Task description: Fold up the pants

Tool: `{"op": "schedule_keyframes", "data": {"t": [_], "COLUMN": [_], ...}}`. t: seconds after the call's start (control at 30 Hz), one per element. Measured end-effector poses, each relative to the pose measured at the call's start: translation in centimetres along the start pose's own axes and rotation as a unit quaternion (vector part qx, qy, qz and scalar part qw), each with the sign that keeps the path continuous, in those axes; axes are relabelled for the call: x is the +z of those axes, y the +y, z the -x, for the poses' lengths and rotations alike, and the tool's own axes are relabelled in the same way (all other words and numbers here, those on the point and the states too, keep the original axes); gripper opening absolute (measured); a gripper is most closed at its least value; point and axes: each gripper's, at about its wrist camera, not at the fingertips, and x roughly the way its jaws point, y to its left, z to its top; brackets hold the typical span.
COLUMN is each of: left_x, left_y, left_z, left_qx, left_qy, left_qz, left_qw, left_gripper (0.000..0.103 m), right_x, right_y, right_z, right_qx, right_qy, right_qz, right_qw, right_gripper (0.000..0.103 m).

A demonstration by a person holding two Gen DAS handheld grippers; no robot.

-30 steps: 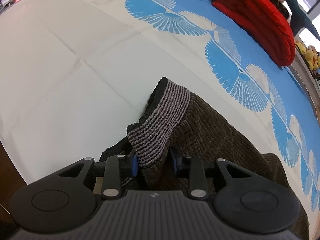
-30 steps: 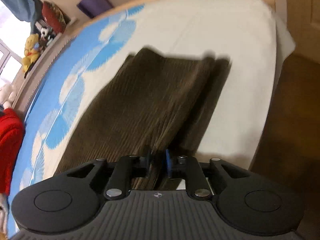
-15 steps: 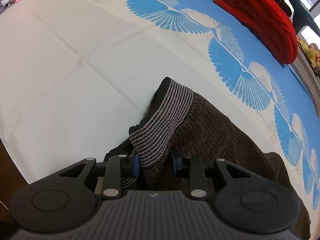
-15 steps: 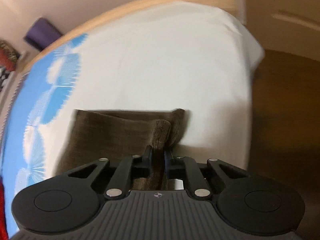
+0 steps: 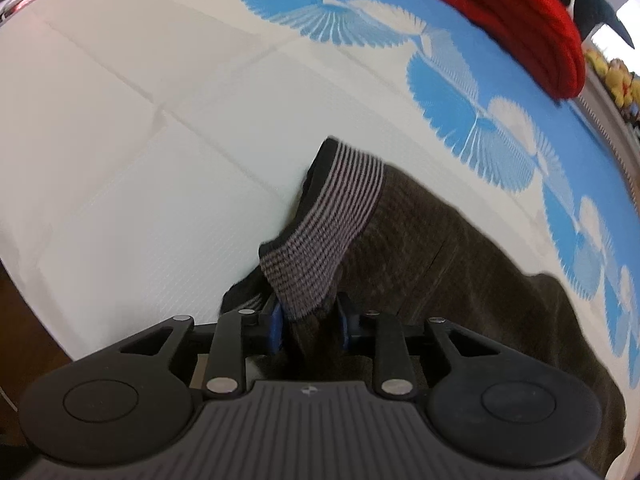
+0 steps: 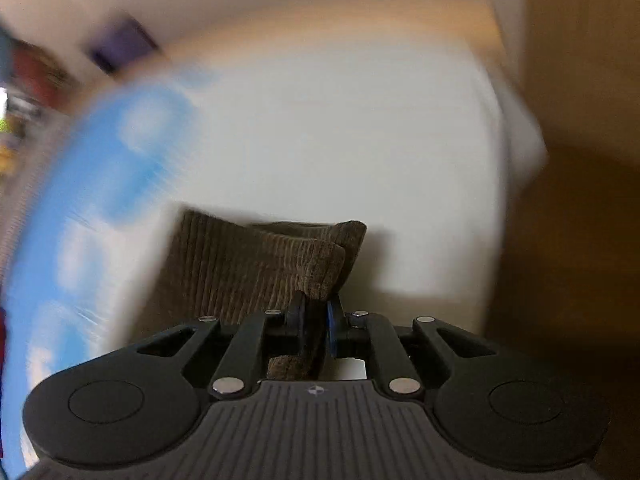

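My right gripper [image 6: 316, 320] is clamped on a doubled fold of the dark brown corduroy pants [image 6: 248, 268], at the leg end. Its jaws closed hard and have just eased open a little, yet the cloth is still pinched between the pads. A second ago I saw the full length of both legs stretched away from this gripper across the white bedsheet with the blue fan-pattern border [image 6: 360, 152]; now only a short bunched stub of leg shows past the jaws, lifted off the sheet, and the background is smeared with motion. I read that as the leg end travelling up and over towards the waist.

My left gripper [image 5: 310, 326] grips the pants at the grey-and-black striped ribbed waistband [image 5: 324, 236], which stands up just ahead of the pads, and this view has barely changed over the second. Its jaws have crept slightly tighter on the cloth. The waist end lies on the white part of the sheet, well short of the rolled red blanket [image 5: 520, 20] at the far edge. So the left anchors while the right carries: the lengthwise half-fold looks under way, not yet laid down.
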Motion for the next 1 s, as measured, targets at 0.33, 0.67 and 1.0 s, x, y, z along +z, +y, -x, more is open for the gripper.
{"op": "schedule_keyframes", "data": {"t": [0.33, 0.67, 1.0], "left_x": [0.1, -0.1, -6.5], "left_y": [0.2, -4.2, -13.4], "left_z": [1.9, 6.2, 2.4], "left_qx": [0.008, 0.022, -0.072], "left_qy": [0.013, -0.091, -0.01], "left_qz": [0.005, -0.087, -0.298], "left_qw": [0.9999, 0.9918, 0.9517], "left_gripper": [0.026, 0.027, 0.027], "right_x": [1.4, 3.0, 3.4], "right_y": [1.8, 10.3, 14.5], "right_z": [4.9, 0.4, -6.1], "right_qx": [-0.066, 0.122, 0.096], "right_qy": [-0.142, -0.116, -0.04], "right_qz": [0.032, 0.181, 0.224], "right_qw": [0.987, 0.969, 0.969], "right_gripper": [0.016, 0.047, 0.052]}}
